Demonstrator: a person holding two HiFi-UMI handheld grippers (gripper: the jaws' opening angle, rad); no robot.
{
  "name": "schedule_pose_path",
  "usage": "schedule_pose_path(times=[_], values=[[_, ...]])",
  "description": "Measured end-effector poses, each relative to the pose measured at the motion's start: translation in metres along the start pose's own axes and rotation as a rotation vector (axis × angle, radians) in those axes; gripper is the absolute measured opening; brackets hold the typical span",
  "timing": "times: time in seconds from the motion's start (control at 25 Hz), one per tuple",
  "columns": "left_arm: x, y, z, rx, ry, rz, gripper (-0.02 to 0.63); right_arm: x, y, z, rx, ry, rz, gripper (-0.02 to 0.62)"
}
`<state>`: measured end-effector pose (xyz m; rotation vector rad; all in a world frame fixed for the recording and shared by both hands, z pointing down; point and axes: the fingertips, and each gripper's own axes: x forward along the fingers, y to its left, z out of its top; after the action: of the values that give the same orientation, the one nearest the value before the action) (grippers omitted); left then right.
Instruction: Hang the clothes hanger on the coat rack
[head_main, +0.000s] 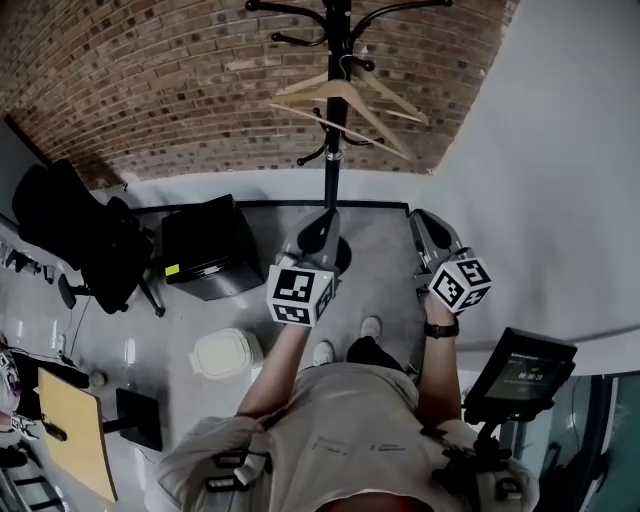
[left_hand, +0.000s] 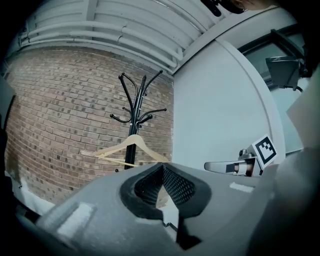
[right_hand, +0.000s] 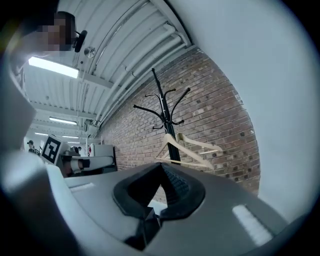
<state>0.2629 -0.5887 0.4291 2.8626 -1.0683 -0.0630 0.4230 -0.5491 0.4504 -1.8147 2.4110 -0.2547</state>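
A black coat rack (head_main: 337, 150) stands against the brick wall. Two pale wooden hangers (head_main: 345, 100) hang on its hooks. My left gripper (head_main: 322, 228) and right gripper (head_main: 428, 232) are side by side, level, pointing toward the rack's base and well short of it. Both are shut with nothing between the pads. In the left gripper view the closed jaws of my left gripper (left_hand: 162, 167) sit below the hangers (left_hand: 132, 148) and the rack (left_hand: 134, 107), with the right gripper (left_hand: 235, 166) off to the side. The right gripper view shows my right gripper (right_hand: 162, 167) closed, with the hangers (right_hand: 182, 150) on the rack (right_hand: 165, 112) beyond.
A black office chair (head_main: 85, 240) and a black cabinet (head_main: 210, 245) stand to the left. A white round bin (head_main: 225, 352) and a wooden board (head_main: 75, 430) are near my left side. A screen on a stand (head_main: 520, 372) is at my right, by the white wall (head_main: 560, 180).
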Motion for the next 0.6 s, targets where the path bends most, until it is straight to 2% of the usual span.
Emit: schedule_pose_path(times=[0.12, 0.24, 0.48, 0.6], values=[[-0.01, -0.015, 0.0, -0.009, 0.001, -0.01, 0.0, -0.018, 0.021, 0.001, -0.016, 0.007, -0.001, 0.005], [-0.016, -0.024, 0.005, -0.005, -0.007, 0.005, 0.0, -0.031, 0.038, 0.012, -0.081, 0.003, 0.022, 0.005], [-0.049, -0.06, 0.015, 0.045, -0.024, 0.083, 0.0, -0.083, 0.057, 0.041, -0.169, -0.044, 0.085, 0.005], [-0.074, -0.097, 0.005, 0.033, 0.0, 0.133, 0.0, -0.125, 0.077, 0.033, -0.107, -0.009, 0.164, 0.005]])
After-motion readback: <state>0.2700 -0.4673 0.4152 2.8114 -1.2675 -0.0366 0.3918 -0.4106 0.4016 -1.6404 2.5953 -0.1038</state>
